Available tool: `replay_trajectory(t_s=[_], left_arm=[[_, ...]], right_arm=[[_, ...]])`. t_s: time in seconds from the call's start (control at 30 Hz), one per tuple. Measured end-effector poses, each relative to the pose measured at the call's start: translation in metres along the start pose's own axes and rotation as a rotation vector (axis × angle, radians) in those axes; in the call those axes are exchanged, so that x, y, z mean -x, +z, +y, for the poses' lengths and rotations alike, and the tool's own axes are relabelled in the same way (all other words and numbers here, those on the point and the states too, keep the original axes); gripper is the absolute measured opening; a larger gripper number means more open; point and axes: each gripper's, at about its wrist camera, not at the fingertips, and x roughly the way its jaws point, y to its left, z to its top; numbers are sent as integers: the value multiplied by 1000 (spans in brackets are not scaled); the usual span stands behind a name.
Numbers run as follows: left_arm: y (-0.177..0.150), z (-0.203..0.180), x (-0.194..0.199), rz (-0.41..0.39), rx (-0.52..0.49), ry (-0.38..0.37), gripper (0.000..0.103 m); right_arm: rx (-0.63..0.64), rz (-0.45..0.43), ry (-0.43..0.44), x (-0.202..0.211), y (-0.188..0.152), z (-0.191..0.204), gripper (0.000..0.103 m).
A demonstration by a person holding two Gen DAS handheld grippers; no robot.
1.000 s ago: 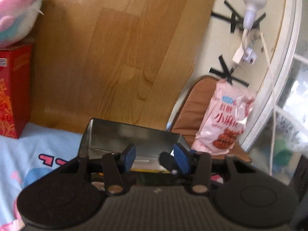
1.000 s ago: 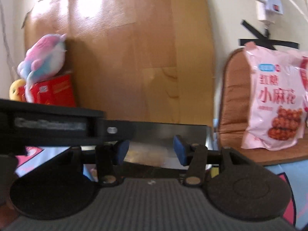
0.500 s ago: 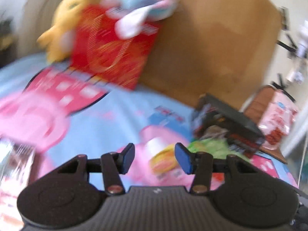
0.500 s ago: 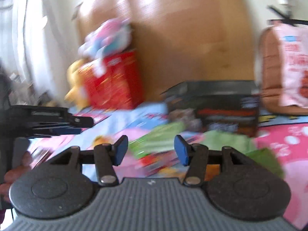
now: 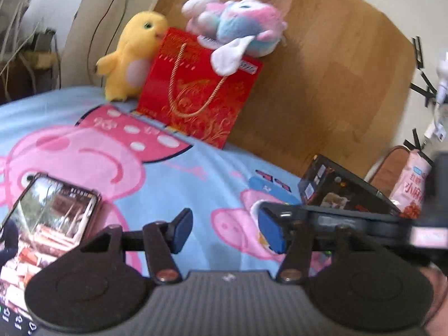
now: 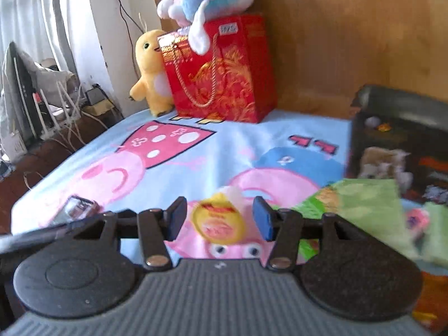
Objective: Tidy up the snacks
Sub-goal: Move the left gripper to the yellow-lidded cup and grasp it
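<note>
My right gripper (image 6: 219, 219) is open and empty, with a small yellow-and-red snack cup (image 6: 219, 224) lying on the blanket between and just beyond its fingertips. Green snack packets (image 6: 366, 204) lie to its right, in front of a dark snack box (image 6: 397, 140). My left gripper (image 5: 225, 232) is open and empty above the blue cartoon blanket (image 5: 196, 179). The dark box (image 5: 344, 193) shows at its right, partly hidden by the other gripper's body. A pink snack bag (image 5: 411, 184) leans on a brown cushion behind it.
A red gift bag (image 5: 196, 95) stands at the back with a pink-blue plush (image 5: 240, 25) on top and a yellow plush (image 5: 131, 56) beside it. A phone (image 5: 47, 218) lies on the blanket at the left. A wooden headboard (image 5: 336, 70) is behind.
Both grippers have pulled back from the dark box and swung left and down. The blanket, gift bag, plushes and phone have come into view. Both stayed open.
</note>
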Motion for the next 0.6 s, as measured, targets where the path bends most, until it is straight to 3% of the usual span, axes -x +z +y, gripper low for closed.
replay_trajectory(t_s=[0.13,0.33,0.5,0.6], left_arm=[[-1,-10,5,-36,-50,-7,54],[-3,-13,9,-44,-71,-51,54],[-2,-16,2,61,-81,-167,54],[-10,-30,0,140,-85,-269,61]], right_arm=[[-53,80,27,-21,-3,-2,48],[-22,86,34,21,-23,-1,48],[54,106,44,91,-63,0,48],[36,74,7,125,-85,-3,49]])
